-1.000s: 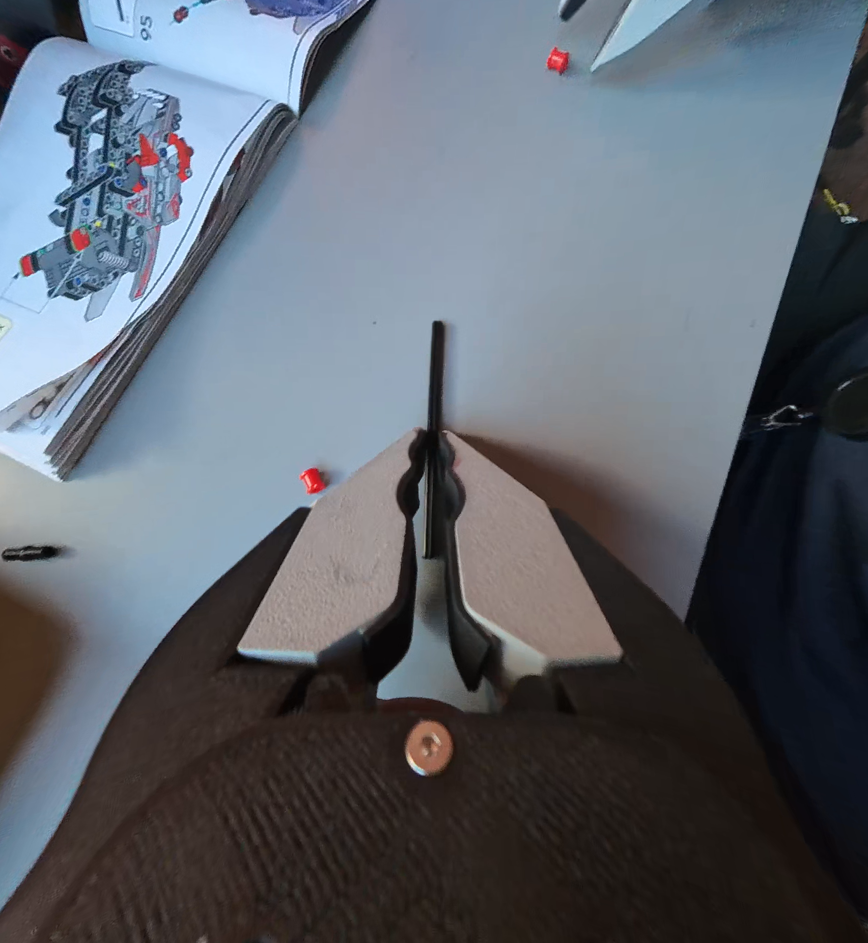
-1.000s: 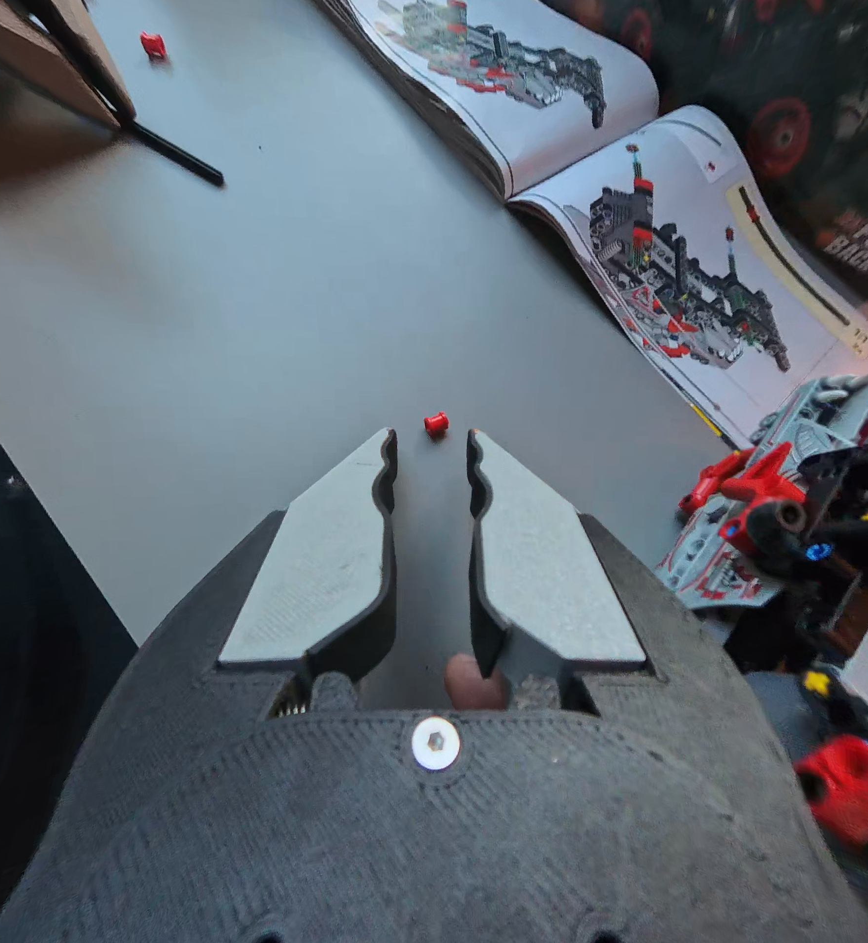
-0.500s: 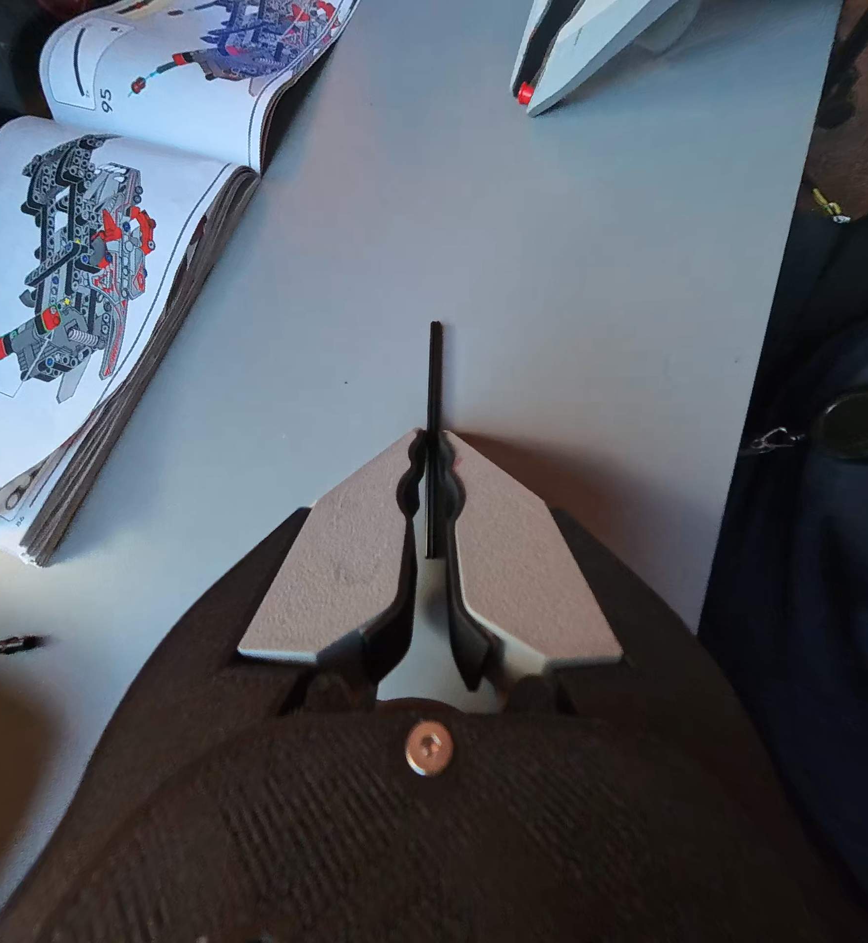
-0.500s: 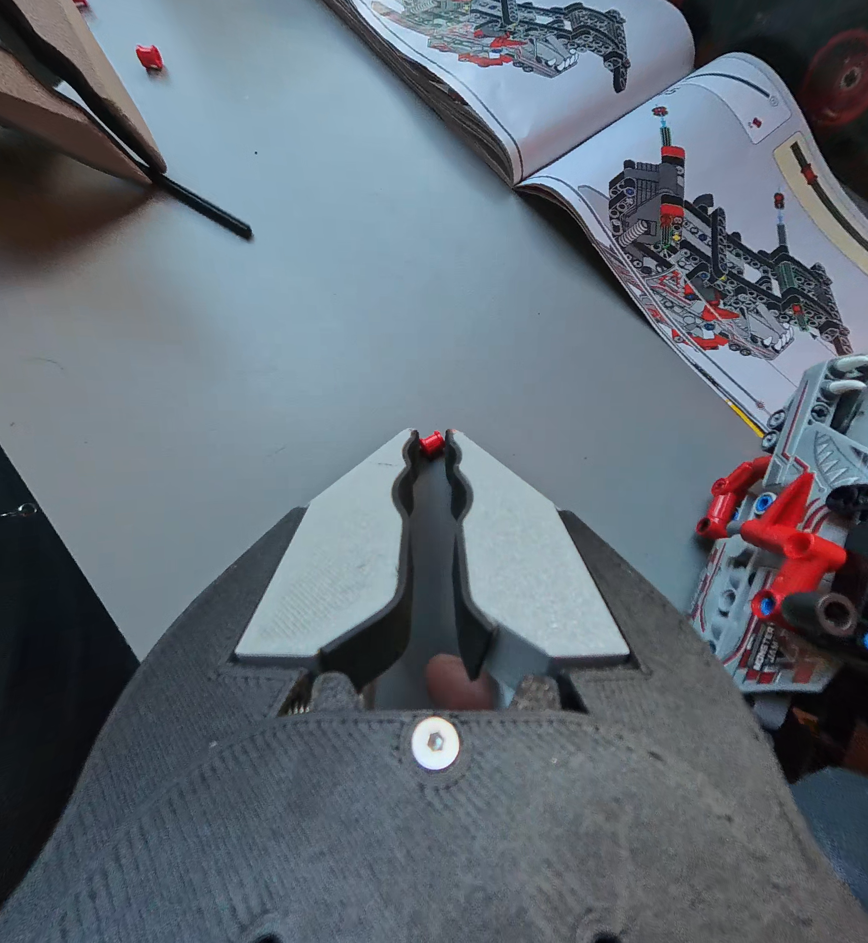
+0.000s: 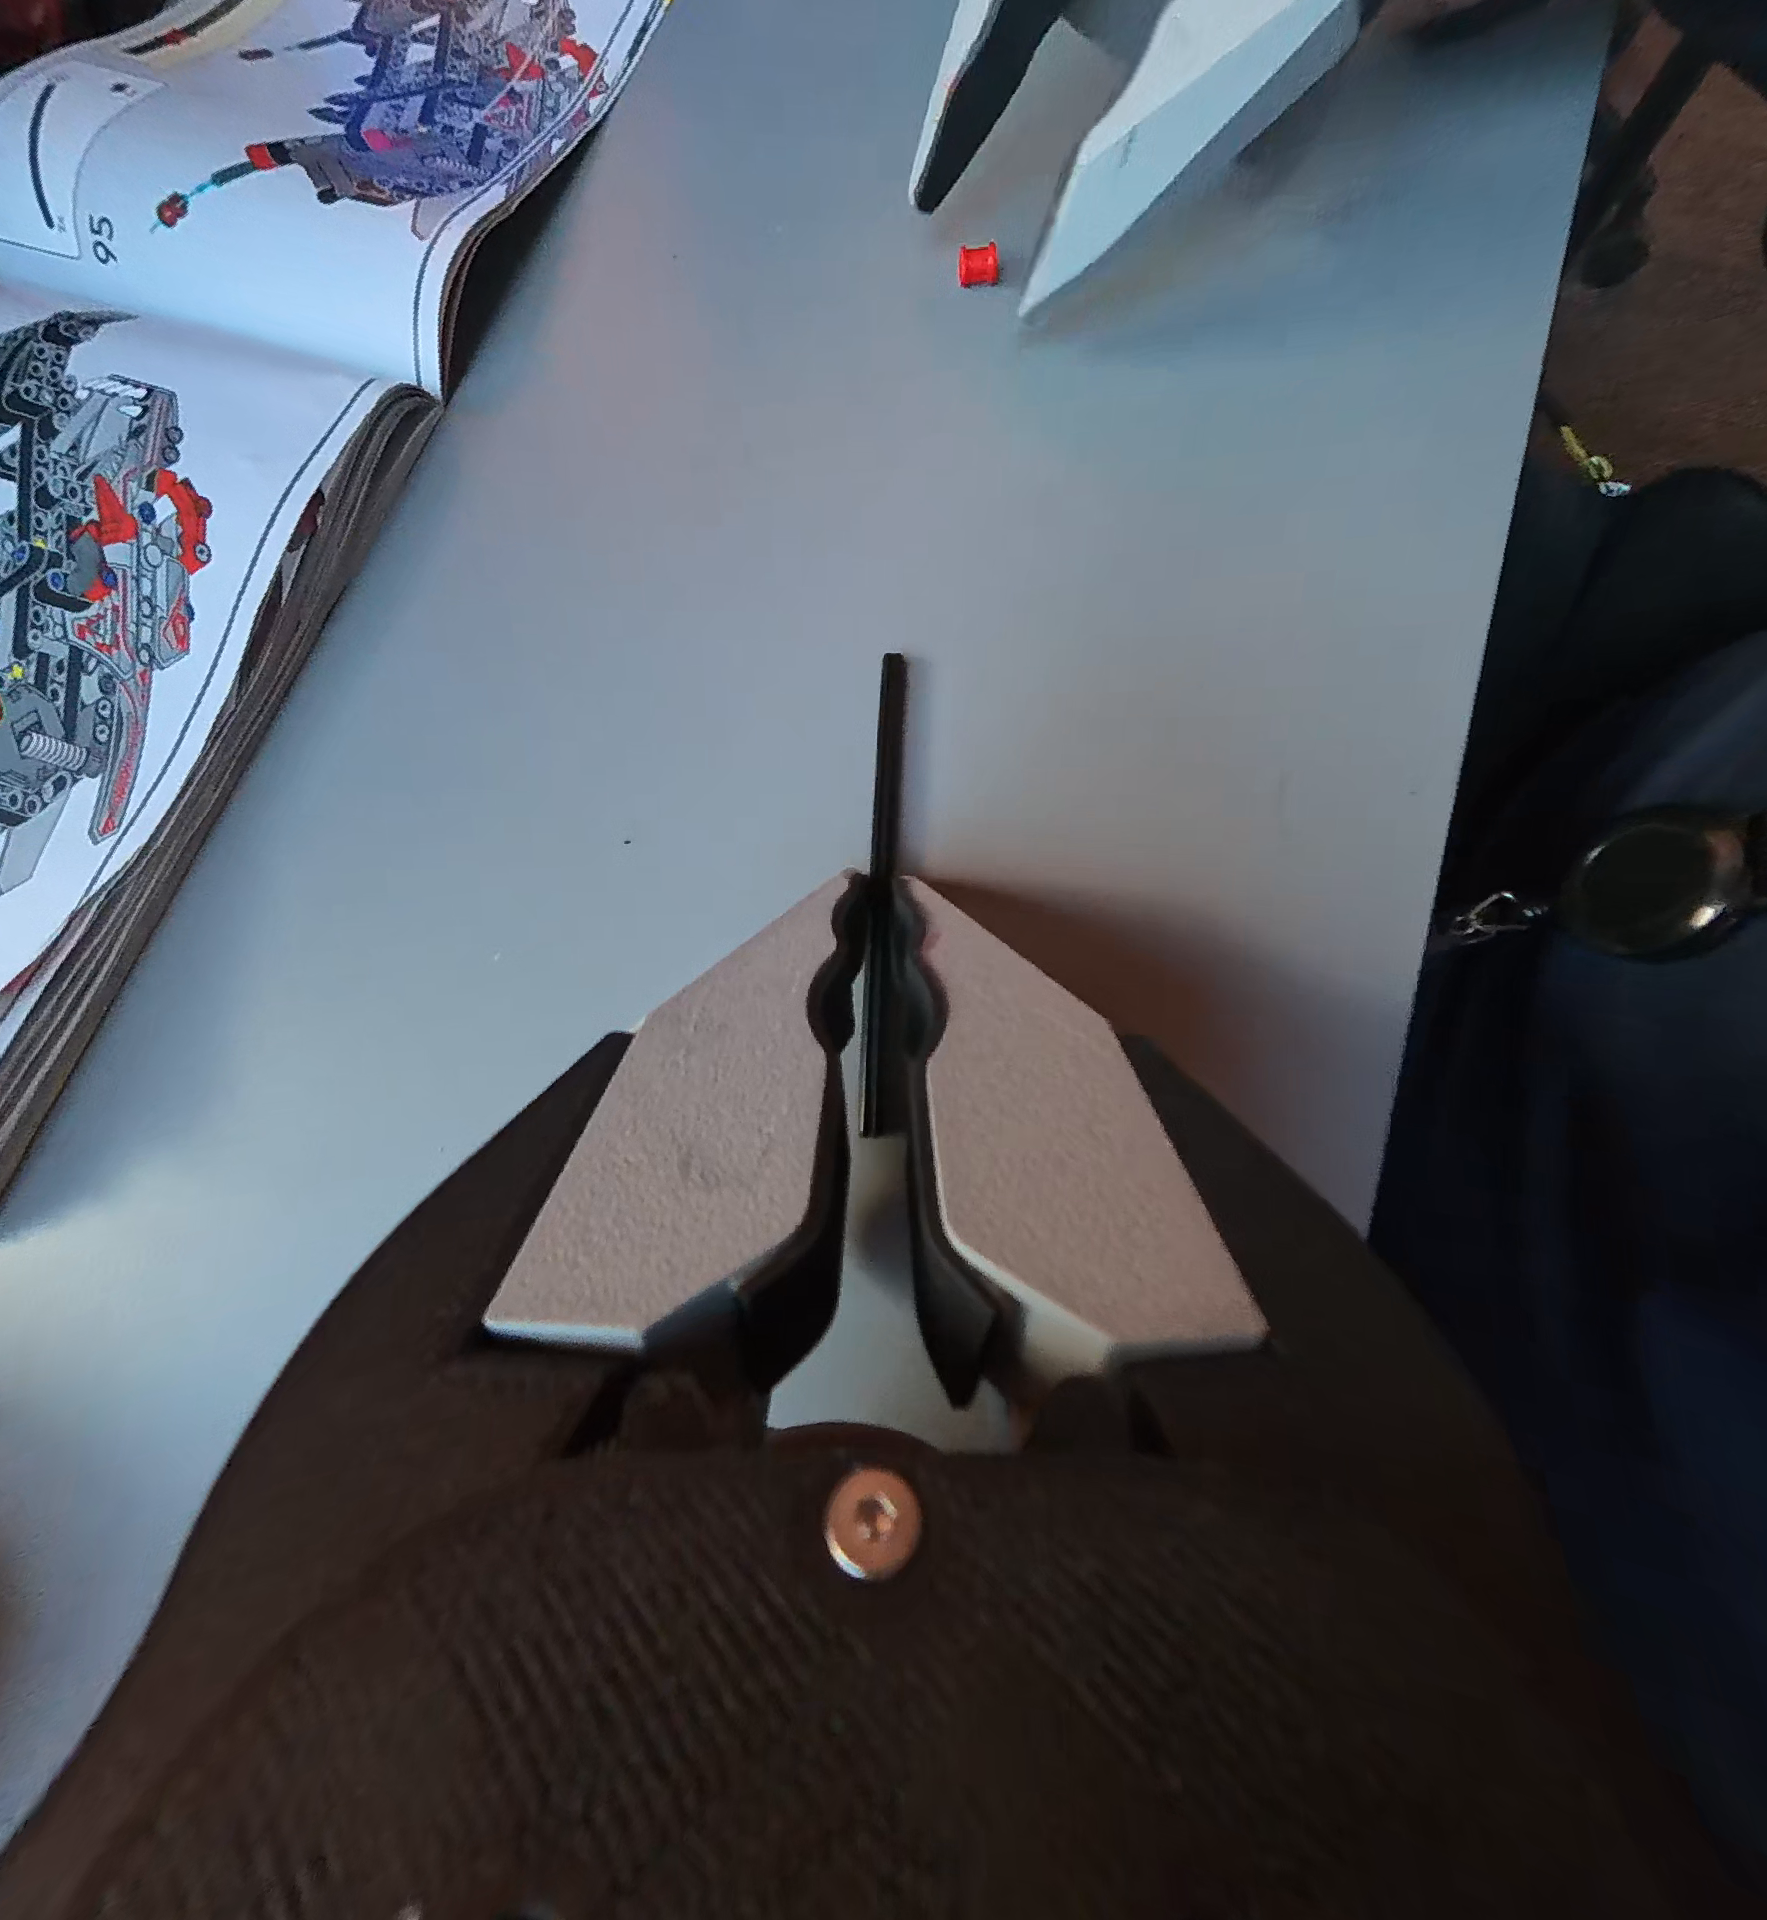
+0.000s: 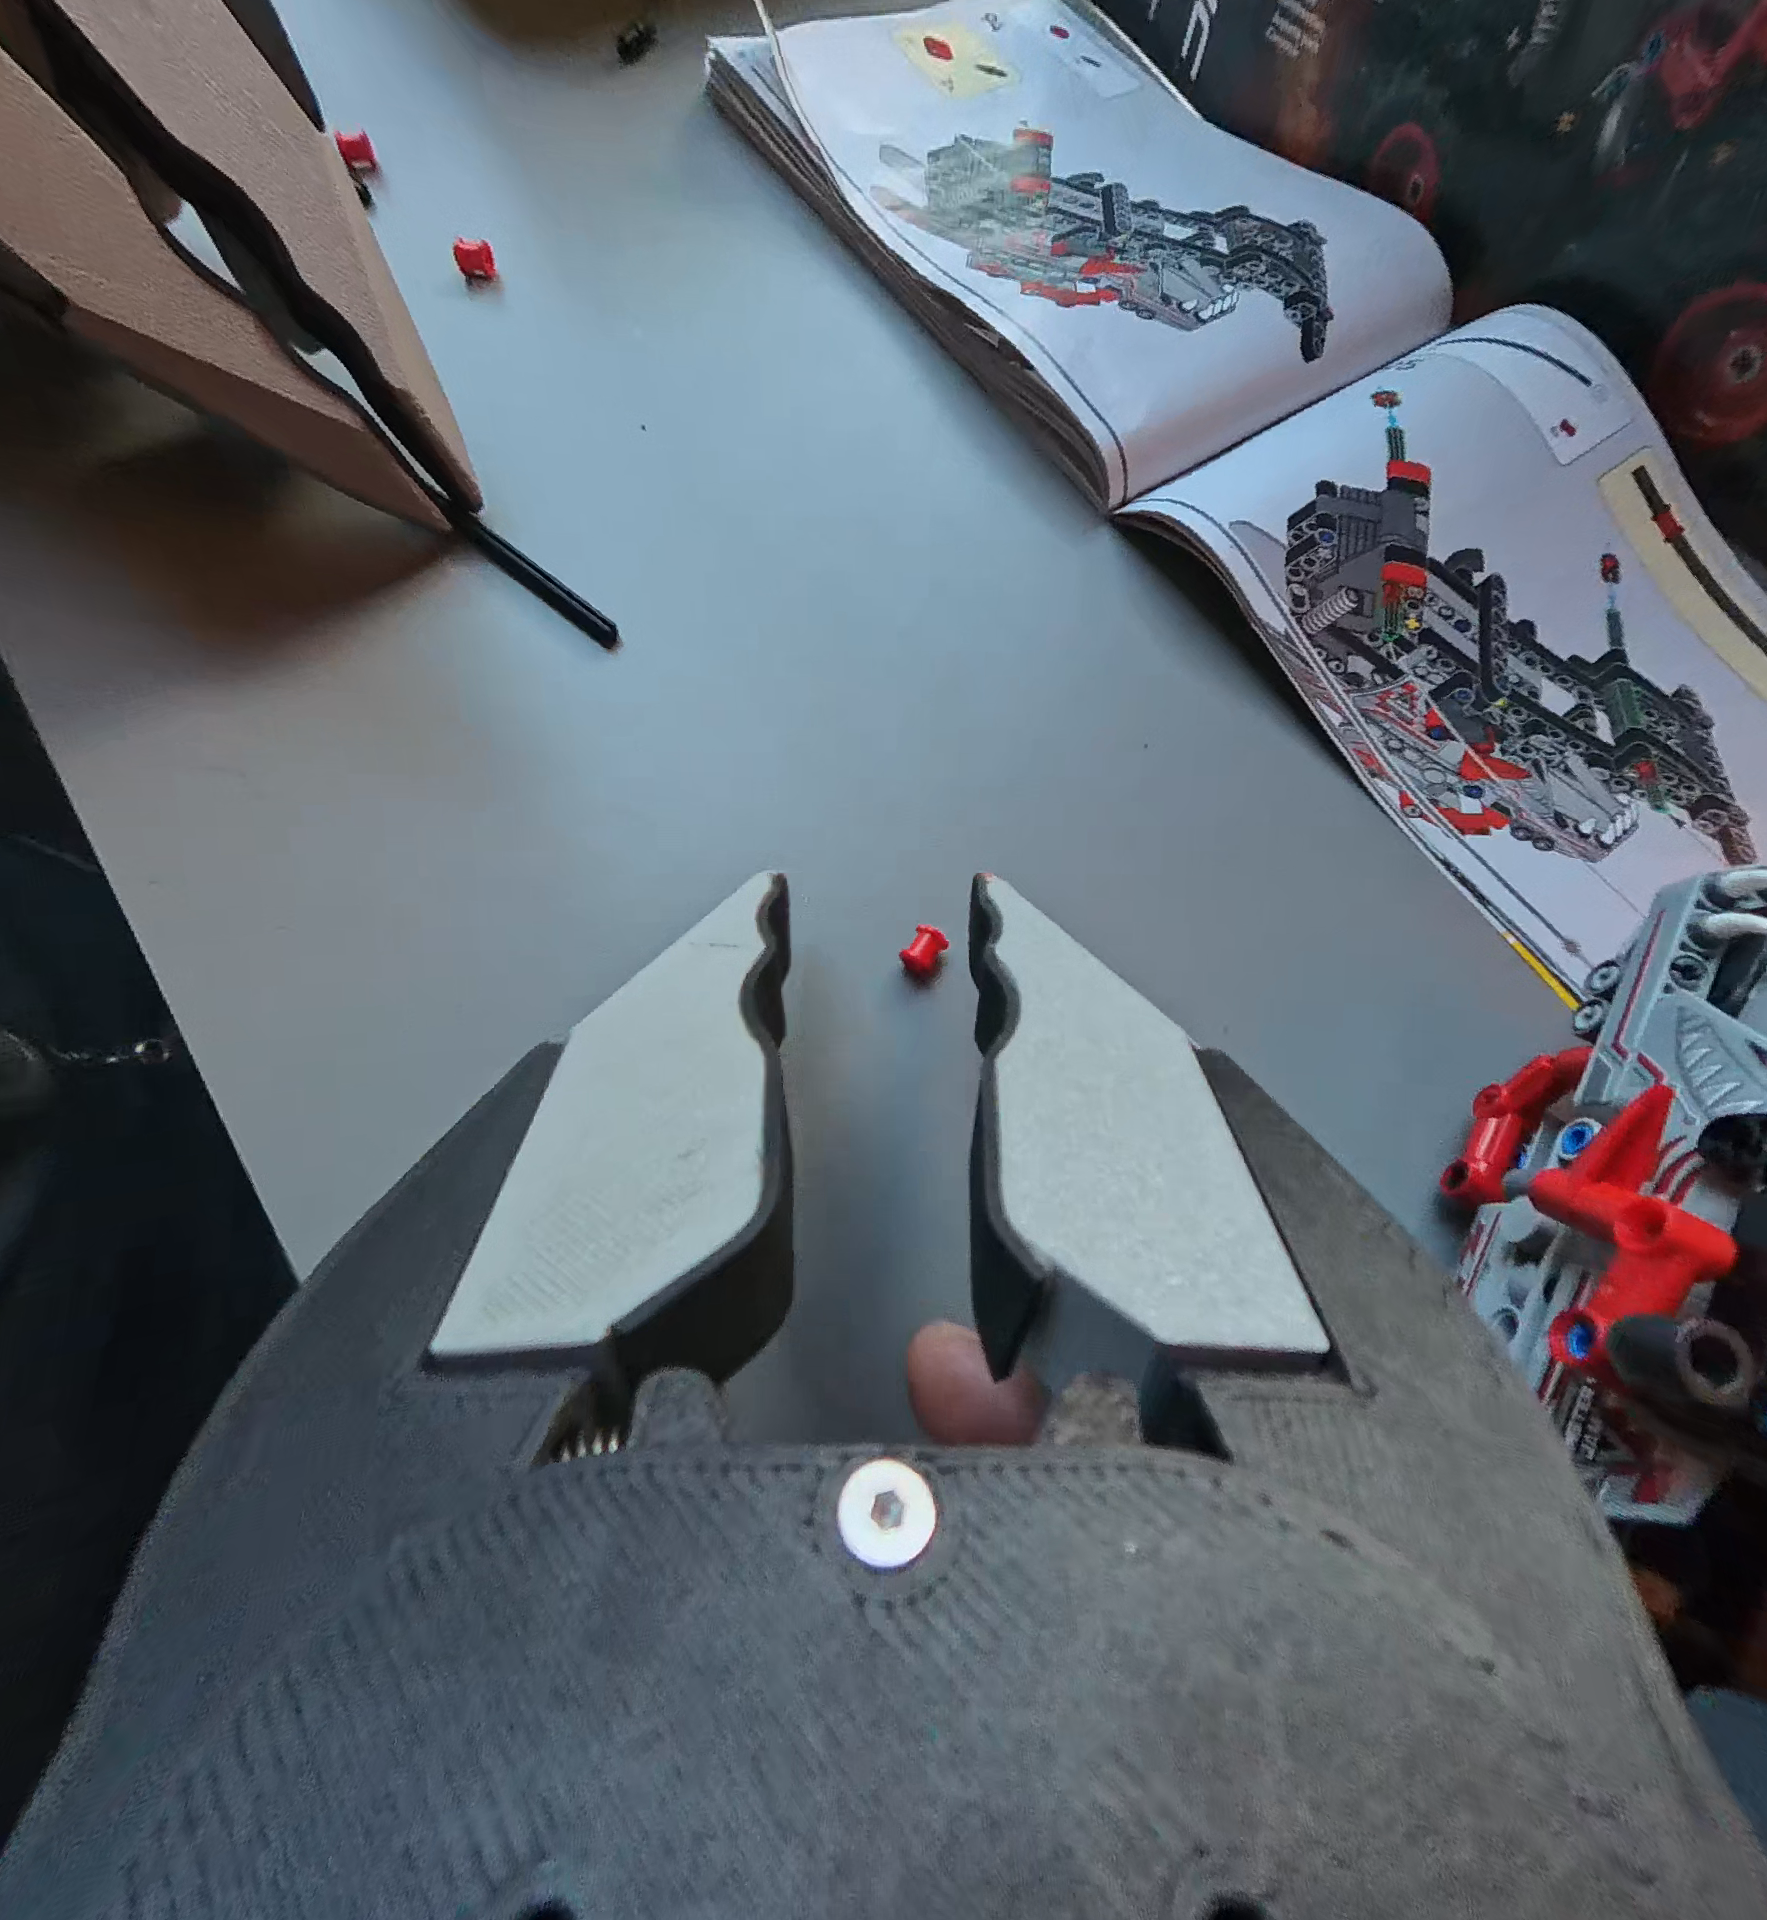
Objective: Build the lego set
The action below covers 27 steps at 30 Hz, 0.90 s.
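The left gripper (image 5: 881, 883) is clamping a black axle (image 5: 887, 769), its fingers pressed together on the rod's rear part so that the front part is sticking out free ahead of the tips. Holding it that way is leaving a bare end open, likely so a small piece can be threaded on. The axle is hanging low over the grey table (image 5: 1118, 582), tilted down toward it; whether its tip is touching the surface cannot be told.

The right gripper (image 6: 877, 914) is standing with its fingers wide apart and gripping nothing. A red bush (image 6: 923, 951) is lying on the table between the tips, closer to the right finger and not touching either. Its hole seems to be lying sideways, so a pinch across its flanges looks like the next need, and so small and round a part could roll or squirt out.

Two more red bushes (image 6: 474, 258) are lying loose near the left gripper, presumably spares for the same step. The open manual (image 6: 1274, 343) is lying beyond, within sight for reference, and the part-built model (image 6: 1679, 1174) is sitting at the right edge, clear of both grippers
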Tool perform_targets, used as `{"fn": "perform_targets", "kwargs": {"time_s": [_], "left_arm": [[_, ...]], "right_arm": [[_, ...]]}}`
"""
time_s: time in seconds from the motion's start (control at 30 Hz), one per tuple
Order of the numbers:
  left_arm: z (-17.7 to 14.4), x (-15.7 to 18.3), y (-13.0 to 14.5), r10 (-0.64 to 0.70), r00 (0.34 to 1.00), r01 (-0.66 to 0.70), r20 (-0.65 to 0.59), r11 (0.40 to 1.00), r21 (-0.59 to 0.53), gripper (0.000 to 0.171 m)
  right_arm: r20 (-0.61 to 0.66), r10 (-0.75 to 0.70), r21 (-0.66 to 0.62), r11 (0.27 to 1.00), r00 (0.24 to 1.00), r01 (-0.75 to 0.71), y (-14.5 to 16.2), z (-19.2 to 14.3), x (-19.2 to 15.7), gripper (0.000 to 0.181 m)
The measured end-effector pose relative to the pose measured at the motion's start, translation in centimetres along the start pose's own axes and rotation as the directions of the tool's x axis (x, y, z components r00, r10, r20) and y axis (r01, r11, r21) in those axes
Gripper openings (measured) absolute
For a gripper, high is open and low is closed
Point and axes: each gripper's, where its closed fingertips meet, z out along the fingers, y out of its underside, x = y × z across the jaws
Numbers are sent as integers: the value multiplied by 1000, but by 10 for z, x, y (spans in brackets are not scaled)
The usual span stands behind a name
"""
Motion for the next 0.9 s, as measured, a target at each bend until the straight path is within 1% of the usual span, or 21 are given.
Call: {"fn": "perform_targets", "kwargs": {"time_s": [0.1, 0.17, 0.2, 0.23, 0.27, 0.3, 0.33, 0.37, 0.43, 0.5, 0.57, 0.63, 0.7, 0.77, 0.83, 0.9], "left_arm": [[0, 0, 0, -15, 1000, 15, -4, 1000, 0, 0], [0, 0, 0, -11, 1000, 11, -1, 1000, 0, 1], [0, 0, 0, -11, 1000, 11, 0, 1000, 0, 1], [0, 0, 0, -19, 1000, 19, -3, 1000, 0, 0], [0, 1, 0, -31, 999, 31, -9, 1000, 0, 0], [1, 1, -1, -39, 999, 39, -15, 999, 0, 0], [1, 2, -1, -40, 999, 40, -17, 999, 0, 0], [2, 2, -2, -38, 999, 38, -16, 999, 0, 1], [5, 2, -5, -31, 1000, 31, -4, 1000, -1, 0], [9, 4, -9, -43, 999, 43, -9, 999, -2, 0], [13, 7, -13, -29, 999, 29, -17, 1000, -3, 0], [17, 11, -17, -20, 1000, 20, -19, 1000, -6, 0], [23, 17, -26, -20, 999, 20, -46, 1000, 5, 0], [28, 26, -45, -11, 997, 15, -81, 999, 48, 0], [34, 37, -73, -2, 993, 15, -119, 993, 113, 0], [42, 49, -104, 8, 988, 18, -155, 986, 168, 0]], "right_arm": [[-2, -9, 67, 998, 1000, 9, -5, -14, -4, 35], [-26, -24, 161, 987, 999, 28, -13, -38, -7, 29], [-73, -32, 223, 974, 997, 47, -20, -58, -3, 27], [-139, -31, 289, 955, 990, 71, -27, -81, 6, 25], [-218, -22, 332, 938, 976, 95, -31, -107, 20, 17], [-298, 1, 343, 933, 955, 106, -28, -131, 39, 16], [-354, 35, 327, 941, 935, 89, -19, -152, 60, 23], [-377, 72, 309, 950, 923, 52, -5, -168, 80, 28], [-364, 152, 307, 951, 919, -35, 20, -188, 107, 42], [-310, 186, 331, 941, 932, -77, 36, -195, 114, 41], [-297, 204, 365, 927, 933, -86, 48, -195, 116, 43], [-252, 220, 385, 916, 942, -110, 57, -188, 115, 50], [-198, 207, 362, 924, 958, -125, 64, -178, 116, 58], [-115, 180, 347, 929, 977, -131, 62, -170, 111, 60], [-41, 156, 354, 926, 987, -131, 53, -164, 105, 62], [-33, 121, 367, 925, 992, -101, 44, -161, 103, 64]]}}
